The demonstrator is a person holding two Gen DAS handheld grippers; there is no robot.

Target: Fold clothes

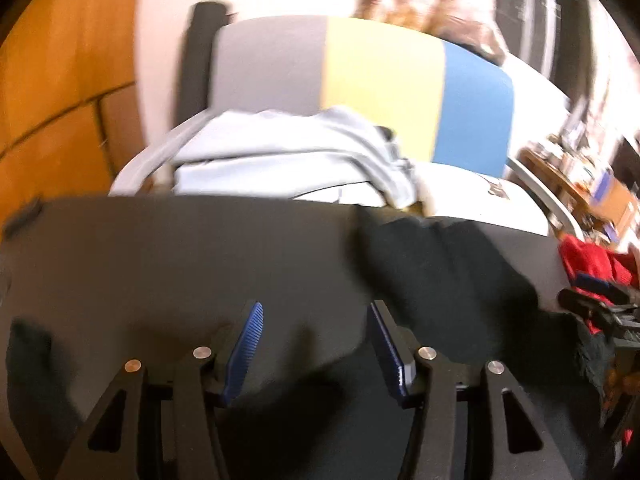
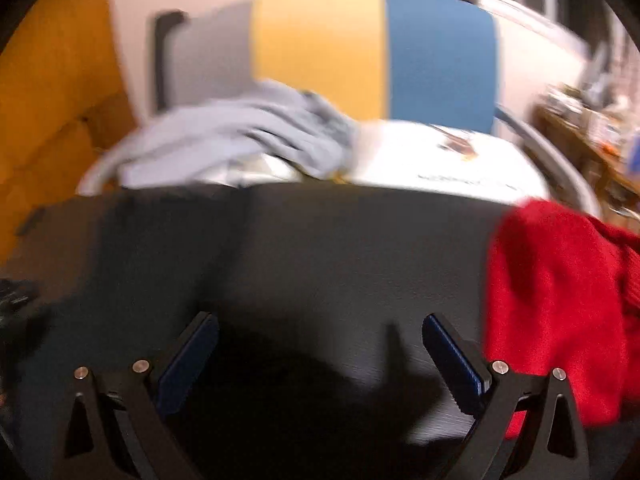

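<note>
My left gripper (image 1: 316,308) hangs open over the dark grey table (image 1: 180,248), with nothing pressed between its blue pads. A black garment (image 1: 440,272) lies spread on the table just right of it and runs under the fingers. A red garment (image 1: 588,264) is bunched at the table's right end. In the right wrist view my right gripper (image 2: 319,320) stands wide open above the table (image 2: 340,248), its pads bare. The red garment (image 2: 560,300) lies right beside its right finger. The black garment (image 2: 100,280) shows dark at the left. Both views are blurred.
Behind the table's far edge stands a chair with a grey, yellow and blue back (image 1: 380,88). A pale blue garment (image 1: 288,140) and a white printed shirt (image 2: 440,156) are piled on its seat. An orange wall is at the left, cluttered shelves at the far right.
</note>
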